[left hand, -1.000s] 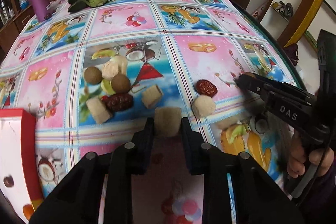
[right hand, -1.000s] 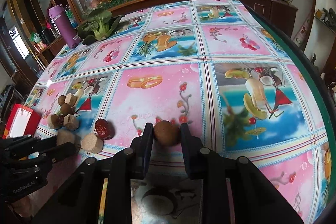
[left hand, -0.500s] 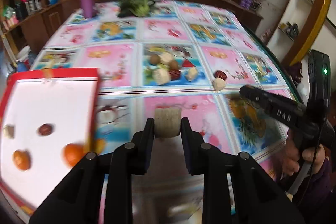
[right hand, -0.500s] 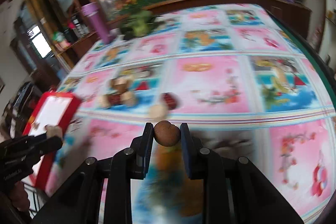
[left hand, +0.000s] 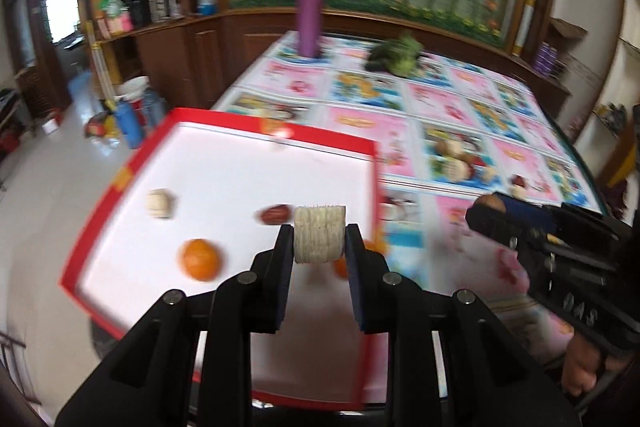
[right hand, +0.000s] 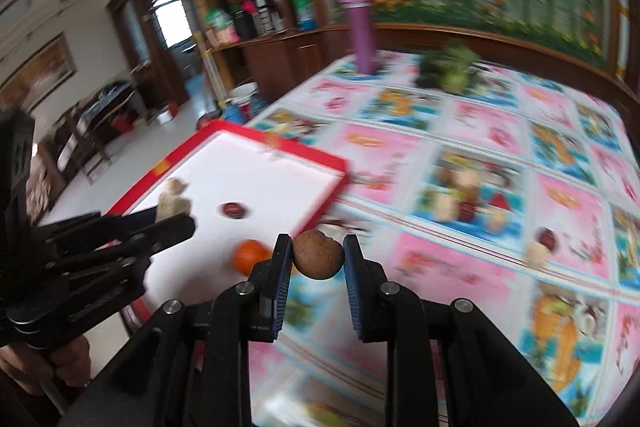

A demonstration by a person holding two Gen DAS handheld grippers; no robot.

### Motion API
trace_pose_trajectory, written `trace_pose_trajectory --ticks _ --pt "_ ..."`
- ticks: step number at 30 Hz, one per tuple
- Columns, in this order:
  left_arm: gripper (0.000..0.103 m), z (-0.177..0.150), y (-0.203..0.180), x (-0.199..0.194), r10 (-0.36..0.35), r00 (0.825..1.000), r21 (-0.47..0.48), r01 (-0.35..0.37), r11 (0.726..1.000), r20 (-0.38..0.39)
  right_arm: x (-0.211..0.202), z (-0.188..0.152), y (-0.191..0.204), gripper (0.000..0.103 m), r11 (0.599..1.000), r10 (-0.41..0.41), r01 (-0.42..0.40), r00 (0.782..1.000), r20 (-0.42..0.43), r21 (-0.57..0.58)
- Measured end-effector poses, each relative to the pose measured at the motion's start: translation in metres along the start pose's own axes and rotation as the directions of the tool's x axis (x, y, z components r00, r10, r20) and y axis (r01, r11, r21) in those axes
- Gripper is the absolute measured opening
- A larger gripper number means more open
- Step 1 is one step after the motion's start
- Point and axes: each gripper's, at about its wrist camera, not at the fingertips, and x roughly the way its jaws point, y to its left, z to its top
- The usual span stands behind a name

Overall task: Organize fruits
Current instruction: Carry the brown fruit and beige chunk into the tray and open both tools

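The tabletop (left hand: 460,107) carries the red-rimmed tray (left hand: 248,125); lower each piece onto bare white floor, away from the orange (left hand: 200,259) and red date (left hand: 275,214), before releasing; the left tool (left hand: 319,241) clamps a pale ridged chunk (left hand: 319,233) above the tray; the right tool (right hand: 317,254) pinches a brown round fruit (right hand: 318,253) beside the tray's corner.

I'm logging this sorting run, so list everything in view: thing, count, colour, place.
Tray: one, red rim, white floor, table's near-left corner.
Oranges: at least two, tray's near side.
Date: one, dark red, mid tray.
Beige chunk: one, tray's left.
Fruit pile: mixed brown, beige, red, on the tablecloth.
Bottle: one, purple, far edge.
Greens: one bunch, far side.
Left gripper: shut on beige cylinder.
Right gripper: shut on brown round fruit.
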Motion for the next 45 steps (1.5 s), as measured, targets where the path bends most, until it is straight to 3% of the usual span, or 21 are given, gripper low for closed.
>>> trace_pose_trajectory --ticks 7,14,29,38,45 --pt "0.027 -0.005 0.045 0.0 0.119 0.993 -0.056 -0.117 0.992 0.026 0.035 0.009 0.054 0.025 0.995 0.074 -0.077 0.996 -0.044 -0.059" --pt "0.027 -0.008 0.073 0.014 0.232 0.972 -0.069 -0.231 0.971 0.016 0.055 0.004 0.079 0.025 0.991 0.08 -0.09 0.992 -0.096 -0.097" --pt "0.027 -0.021 0.093 0.037 0.287 0.956 -0.07 -0.291 0.954 -0.056 0.087 -0.007 0.094 0.025 0.99 0.054 -0.075 0.984 -0.172 -0.117" --pt "0.028 -0.022 0.092 0.038 0.314 0.948 -0.06 -0.317 0.946 -0.058 0.09 -0.009 0.098 0.028 0.988 0.029 -0.056 0.983 -0.183 -0.145" --pt "0.047 -0.02 0.087 0.029 0.339 0.94 -0.064 -0.341 0.938 -0.035 0.073 -0.003 0.093 0.035 0.989 0.023 -0.042 0.991 -0.132 -0.145"
